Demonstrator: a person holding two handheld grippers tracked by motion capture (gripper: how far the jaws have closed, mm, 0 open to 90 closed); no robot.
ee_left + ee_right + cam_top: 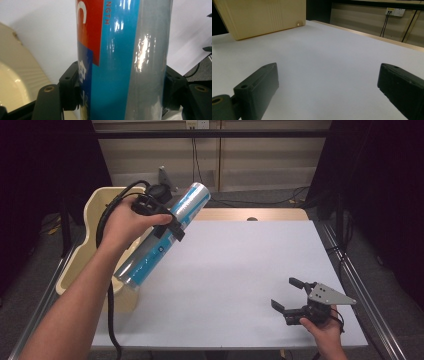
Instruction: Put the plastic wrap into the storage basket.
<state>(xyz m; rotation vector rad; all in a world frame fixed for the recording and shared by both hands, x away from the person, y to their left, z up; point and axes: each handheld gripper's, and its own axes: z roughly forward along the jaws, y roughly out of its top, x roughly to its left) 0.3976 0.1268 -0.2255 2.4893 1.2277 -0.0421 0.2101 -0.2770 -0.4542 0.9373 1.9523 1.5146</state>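
A long shiny tube [165,235] in silver and blue hangs tilted over the table's left side, above a cream plastic bin [87,242]. My left gripper [167,222] is shut on the tube near its middle. In the left gripper view the tube [120,60] stands between the black jaws, showing a red and blue label with white letters. My right gripper [290,295] rests low near the table's front right corner, open with nothing between its fingers. In the right gripper view, bare white table lies between the two pads [257,90].
The white table top [240,265] has a wooden strip along its far edge. The cream bin [262,17] sits at the table's left edge. Cables and a wall socket [395,11] lie behind the table. Metal rails run along both sides.
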